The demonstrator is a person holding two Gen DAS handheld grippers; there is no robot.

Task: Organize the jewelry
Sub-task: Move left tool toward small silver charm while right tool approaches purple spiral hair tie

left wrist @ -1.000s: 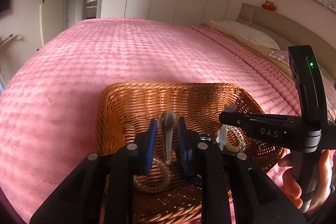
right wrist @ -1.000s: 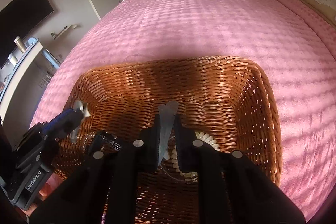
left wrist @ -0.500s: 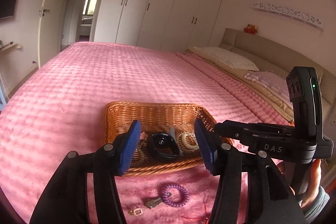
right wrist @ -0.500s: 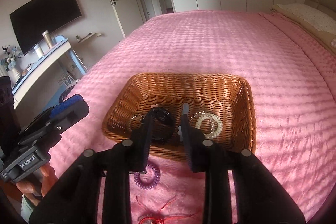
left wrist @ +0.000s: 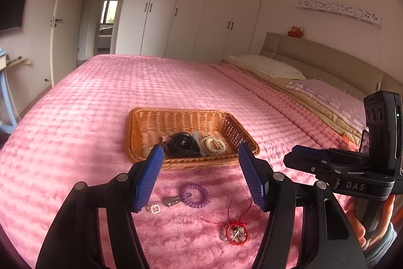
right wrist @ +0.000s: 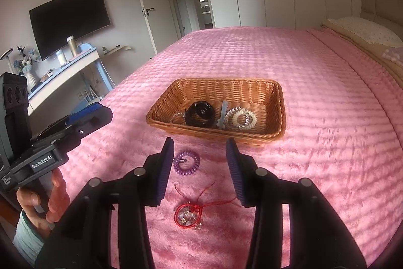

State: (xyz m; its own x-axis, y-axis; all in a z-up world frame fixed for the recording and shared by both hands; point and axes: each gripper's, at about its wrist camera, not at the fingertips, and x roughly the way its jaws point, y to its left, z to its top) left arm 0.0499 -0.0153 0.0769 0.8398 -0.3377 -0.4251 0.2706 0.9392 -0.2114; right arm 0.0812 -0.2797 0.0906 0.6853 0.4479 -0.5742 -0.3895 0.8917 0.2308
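Note:
A wicker basket (left wrist: 141, 129) (right wrist: 274, 97) sits on the pink bed and holds a black band (left wrist: 181, 144) (right wrist: 200, 114), a pale blue clip (right wrist: 223, 114) and a white bead bracelet (left wrist: 212, 145) (right wrist: 244, 119). In front of it on the bedspread lie a purple coil tie (left wrist: 194, 196) (right wrist: 186, 163), a red cord bracelet (left wrist: 235, 235) (right wrist: 187, 214) and a small silver piece (left wrist: 154, 208). My left gripper (left wrist: 200, 177) is open and empty, above the coil tie. My right gripper (right wrist: 200, 172) is open and empty, above the red cord bracelet.
The pink bedspread (left wrist: 75, 132) spreads wide around the basket. Pillows (left wrist: 267, 66) and a headboard are at the right. A desk (right wrist: 65, 67) with a television above it stands at the left. White wardrobes (left wrist: 191, 9) line the far wall.
Both grippers let go of the clips they held over the basket, opened wide, and pulled back and up. The loose pieces in front of the basket came into view.

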